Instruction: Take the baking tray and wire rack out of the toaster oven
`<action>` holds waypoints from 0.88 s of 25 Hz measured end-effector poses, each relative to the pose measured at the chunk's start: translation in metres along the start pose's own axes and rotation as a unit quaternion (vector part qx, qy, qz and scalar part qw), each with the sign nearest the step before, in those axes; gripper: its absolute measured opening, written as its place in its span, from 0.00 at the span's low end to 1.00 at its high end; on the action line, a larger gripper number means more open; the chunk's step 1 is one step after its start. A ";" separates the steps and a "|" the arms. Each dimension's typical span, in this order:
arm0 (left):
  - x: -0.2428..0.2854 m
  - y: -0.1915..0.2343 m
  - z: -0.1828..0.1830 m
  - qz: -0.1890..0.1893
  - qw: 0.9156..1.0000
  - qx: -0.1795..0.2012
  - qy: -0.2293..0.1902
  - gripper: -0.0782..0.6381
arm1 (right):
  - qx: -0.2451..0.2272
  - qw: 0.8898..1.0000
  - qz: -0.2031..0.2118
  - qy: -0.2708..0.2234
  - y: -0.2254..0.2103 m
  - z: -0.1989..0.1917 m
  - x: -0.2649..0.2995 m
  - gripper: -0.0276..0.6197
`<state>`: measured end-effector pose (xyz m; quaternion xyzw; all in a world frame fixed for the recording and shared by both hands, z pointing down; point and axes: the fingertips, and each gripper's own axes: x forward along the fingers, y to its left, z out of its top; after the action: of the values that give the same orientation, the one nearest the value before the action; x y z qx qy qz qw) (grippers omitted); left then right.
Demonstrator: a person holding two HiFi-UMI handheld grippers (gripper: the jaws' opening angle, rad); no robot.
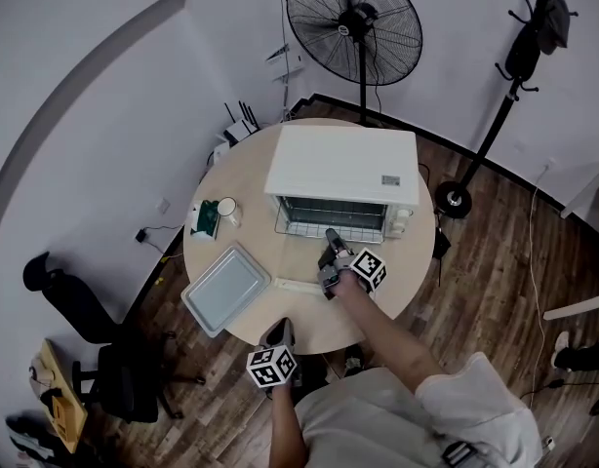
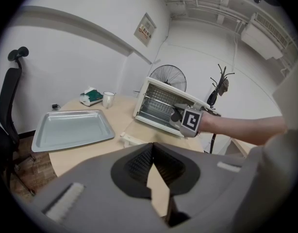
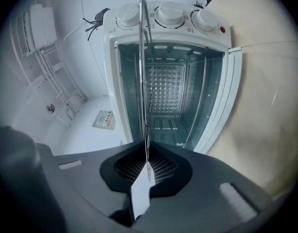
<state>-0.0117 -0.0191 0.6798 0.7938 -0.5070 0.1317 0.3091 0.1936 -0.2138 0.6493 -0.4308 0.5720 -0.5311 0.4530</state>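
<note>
Grip comes first on this step. Nearest the person, well in front of the toaster oven (image 1: 343,164), the left gripper (image 2: 153,149) hangs over the near edge of the round table (image 1: 249,178) with its 2 jaws pressed together on nothing. The baking tray (image 1: 226,288) lies flat on the table, front-left of the oven and well clear of it, so that half of the task looks done.

Just in front of the oven's lowered door (image 3: 222,106), the right gripper (image 3: 148,154) points level into the cavity. Its jaws are nearly together, pinching the front wire of the wire rack (image 3: 141,57). The rack runs from the jaws back into the oven, and I judge that its rear part sits inside on the side rails.

The hold is on only 1 thin wire, so the rack could pivot or slip if the pull goes off-line:
- Draw it straight out along the rails, away from the oven's back wall.
- Hold the wrist level so the rear edge does not dip and catch on the door or the cavity floor.
- Go slowly until the back corners clear the opening.
- Set it down on bare table front-right of the oven, apart from the tray.
- Bring the idle left gripper under the free side if the rack sags.
</note>
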 end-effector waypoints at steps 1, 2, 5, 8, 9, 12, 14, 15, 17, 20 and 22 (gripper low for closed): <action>0.000 0.000 0.001 0.001 1.000 -0.002 -0.001 0.19 | -0.003 1.000 0.001 0.002 0.001 -0.001 -0.002 0.07; -0.001 0.000 0.001 0.002 1.000 -0.003 -0.003 0.19 | -0.005 1.000 0.002 0.003 0.002 -0.002 -0.003 0.07; -0.002 -0.001 0.000 0.005 1.000 -0.005 -0.004 0.19 | -0.008 1.000 0.007 0.002 0.005 -0.003 -0.009 0.07; -0.002 0.001 0.000 0.007 1.000 -0.005 -0.003 0.19 | -0.010 1.000 0.012 0.004 0.010 -0.005 -0.009 0.07; -0.002 0.002 0.000 0.007 1.000 -0.006 -0.003 0.19 | -0.011 1.000 0.013 0.005 0.011 -0.007 -0.008 0.07; -0.004 0.000 -0.001 0.007 1.000 -0.006 -0.002 0.19 | -0.008 1.000 0.010 0.004 0.009 -0.011 -0.013 0.07; -0.004 -0.001 -0.001 0.006 1.000 -0.004 -0.002 0.19 | -0.010 1.000 0.009 0.002 0.007 -0.013 -0.018 0.07; -0.004 -0.001 -0.002 0.006 1.000 -0.004 -0.001 0.19 | -0.012 1.000 0.010 0.002 0.006 -0.014 -0.020 0.07; -0.005 0.001 -0.003 0.008 1.000 -0.005 0.000 0.19 | -0.017 1.000 0.012 0.002 0.007 -0.018 -0.024 0.07; -0.007 0.001 -0.006 0.007 1.000 -0.006 0.001 0.19 | -0.019 1.000 0.014 0.003 0.007 -0.023 -0.029 0.07; -0.007 0.000 -0.007 0.006 1.000 -0.007 0.001 0.19 | -0.019 1.000 0.015 0.004 0.008 -0.026 -0.033 0.07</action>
<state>-0.0142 -0.0104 0.6816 0.7886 -0.5121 0.1308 0.3142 0.1750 -0.1759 0.6443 -0.4285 0.5904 -0.5150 0.4501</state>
